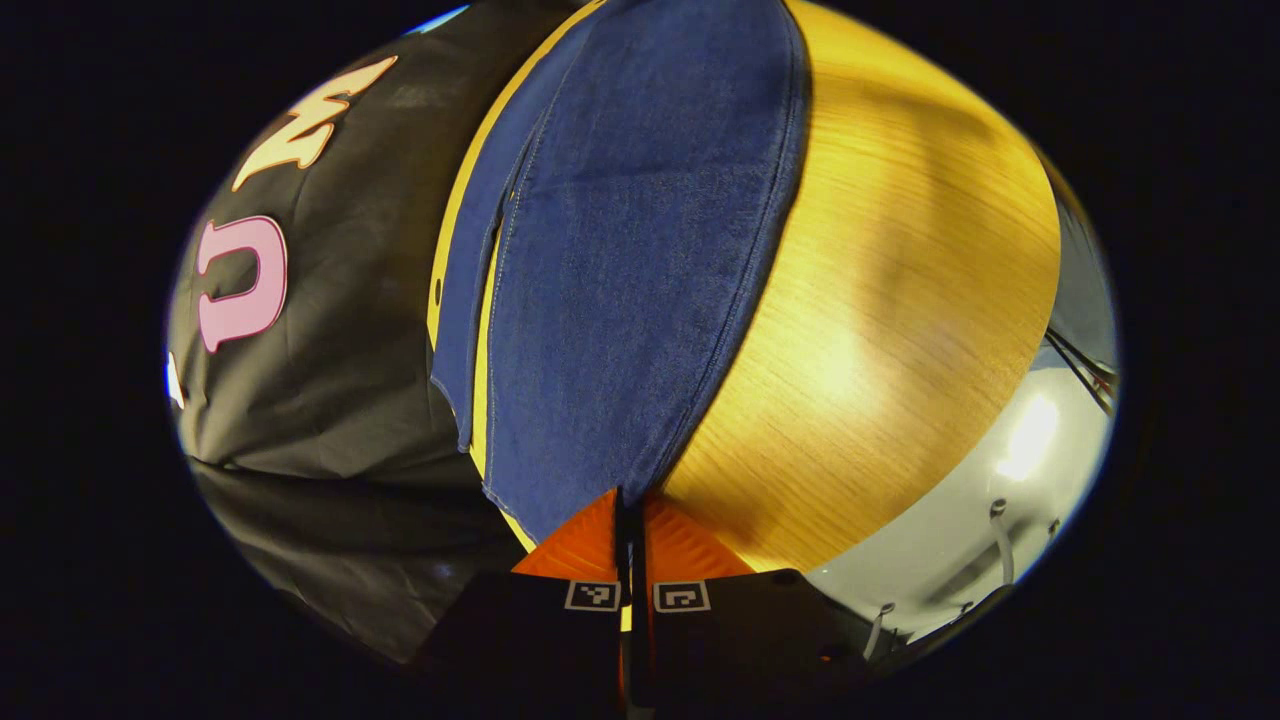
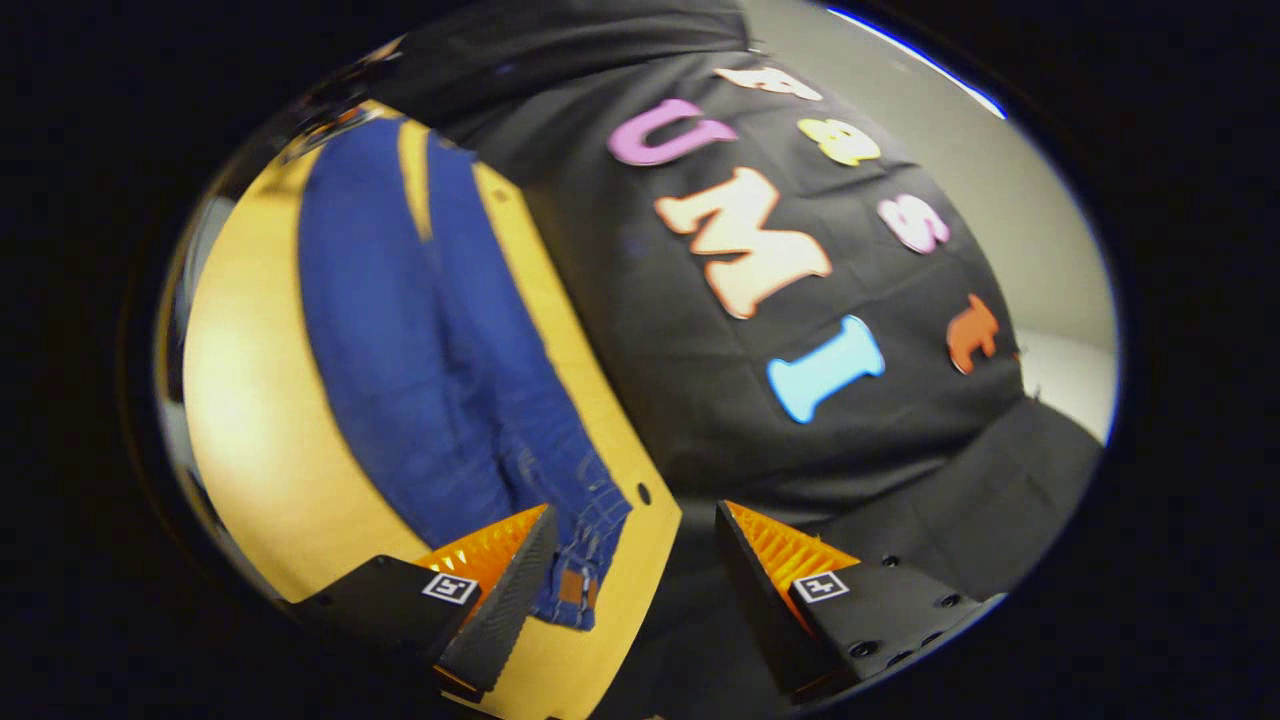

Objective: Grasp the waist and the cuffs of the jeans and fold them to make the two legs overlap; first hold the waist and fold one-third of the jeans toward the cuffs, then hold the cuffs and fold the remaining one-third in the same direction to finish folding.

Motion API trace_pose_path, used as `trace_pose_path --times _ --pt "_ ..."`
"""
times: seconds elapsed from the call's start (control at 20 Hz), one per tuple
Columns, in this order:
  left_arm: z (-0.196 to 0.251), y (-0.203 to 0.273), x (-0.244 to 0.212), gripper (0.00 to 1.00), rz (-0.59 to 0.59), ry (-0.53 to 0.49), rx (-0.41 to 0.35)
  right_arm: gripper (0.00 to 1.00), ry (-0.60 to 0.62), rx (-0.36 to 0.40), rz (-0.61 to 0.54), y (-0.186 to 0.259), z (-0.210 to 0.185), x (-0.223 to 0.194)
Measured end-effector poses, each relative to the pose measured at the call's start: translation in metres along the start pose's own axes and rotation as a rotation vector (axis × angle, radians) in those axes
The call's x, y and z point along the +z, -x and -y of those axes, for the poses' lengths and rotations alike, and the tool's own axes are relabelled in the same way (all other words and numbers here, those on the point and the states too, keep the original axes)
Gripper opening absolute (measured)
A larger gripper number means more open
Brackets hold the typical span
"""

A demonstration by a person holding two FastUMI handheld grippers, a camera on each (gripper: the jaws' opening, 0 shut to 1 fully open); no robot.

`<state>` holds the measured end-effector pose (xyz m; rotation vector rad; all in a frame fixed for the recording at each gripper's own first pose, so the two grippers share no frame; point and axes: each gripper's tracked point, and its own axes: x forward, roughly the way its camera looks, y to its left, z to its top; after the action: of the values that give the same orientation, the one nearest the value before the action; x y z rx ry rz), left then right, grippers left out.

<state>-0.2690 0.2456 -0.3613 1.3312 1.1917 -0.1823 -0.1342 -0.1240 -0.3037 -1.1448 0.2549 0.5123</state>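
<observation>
Your left tool is pinched narrow at the cuff of the blue denim jeans lying on the yellow wooden surface, while your right tool gapes wide beside their waist, ready to grasp.

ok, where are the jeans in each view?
Left gripper view: jeans run up the centre, cuff end at the shut fingers.
Right gripper view: jeans left of centre, waist end by the left finger of the open hand-held gripper.
Shared landmark: the wooden table under them.
</observation>
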Motion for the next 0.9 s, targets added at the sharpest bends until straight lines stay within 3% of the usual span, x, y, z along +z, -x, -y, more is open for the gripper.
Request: trace_pose_path --times 0.15,0.3,0.45,0.7,0.9 --pt "0.0 0.0 0.0 0.0 0.003 0.006 0.007 1.0 0.106 0.129 -0.02 -0.004 -0.045 -0.021" --pt "0.0 0.0 0.0 0.0 0.002 0.002 0.018 0.98 0.101 0.232 -0.087 -0.009 -0.077 -0.048" --pt "-0.001 0.001 0.0 0.0 0.002 -0.001 0.028 1.0 0.103 0.256 -0.162 -0.021 -0.086 -0.067" --pt "0.0 0.0 0.0 0.0 -0.001 -0.01 0.031 0.96 0.197 0.273 -0.174 -0.042 -0.099 -0.073" --pt "-0.001 0.0 0.0 0.0 -0.001 -0.003 0.036 0.83 0.185 0.283 -0.2 -0.062 -0.103 -0.08"
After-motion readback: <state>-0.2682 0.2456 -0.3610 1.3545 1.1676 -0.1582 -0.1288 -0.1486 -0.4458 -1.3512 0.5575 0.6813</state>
